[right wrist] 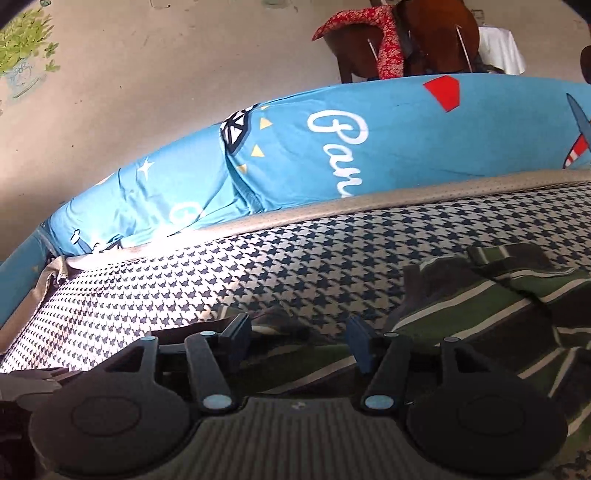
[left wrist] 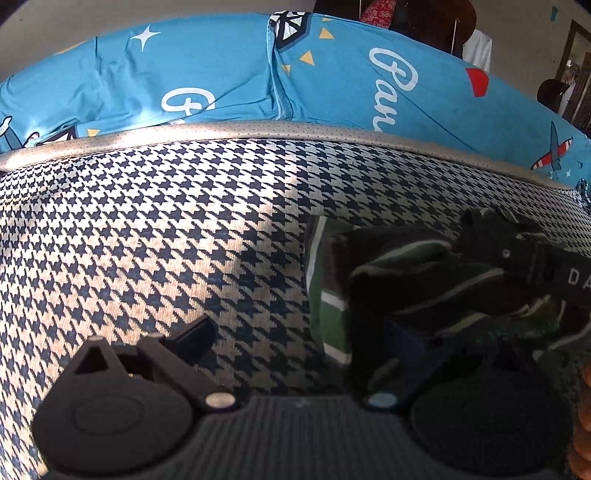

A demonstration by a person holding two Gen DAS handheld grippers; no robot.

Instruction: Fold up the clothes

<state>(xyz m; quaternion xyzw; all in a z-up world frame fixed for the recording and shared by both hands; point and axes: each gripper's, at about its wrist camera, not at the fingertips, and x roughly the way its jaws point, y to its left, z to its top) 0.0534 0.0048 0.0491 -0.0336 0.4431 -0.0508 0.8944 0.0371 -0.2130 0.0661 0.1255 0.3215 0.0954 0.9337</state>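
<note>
Both grippers sit low over a houndstooth-covered surface (left wrist: 147, 229), each seen from its own wrist camera. In the right wrist view the right gripper (right wrist: 299, 341) has its two dark fingers spread well apart with blue pads facing each other, and nothing is pinched between them; a fold of the green striped garment (right wrist: 480, 325) lies under and just past the gap, running off toward the right edge of the picture. Whether the pads touch the cloth cannot be told. In the left wrist view the left gripper (left wrist: 295, 343) shows its left finger (left wrist: 184, 339) clearly, angled outward over bare houndstooth fabric, while its right finger is dark and lost against the bunched garment (left wrist: 406, 280), so how wide it stands and whether it has hold of the cloth cannot be told. That same view shows the other gripper's black body (left wrist: 535, 258) reaching in from the right edge, lying across the top of the crumpled green, black and white striped cloth. The garment sits toward the near right part of the houndstooth surface, heaped rather than flat. Along the far edge of that surface runs a grey perforated piping (left wrist: 295, 131), and behind it lies a bright blue printed sheet (right wrist: 406, 140) with white script, stars and small aeroplanes. Beyond the sheet stand a pale wall (right wrist: 147, 92) and a brown chair draped in red patterned cloth (right wrist: 384, 33).
</note>
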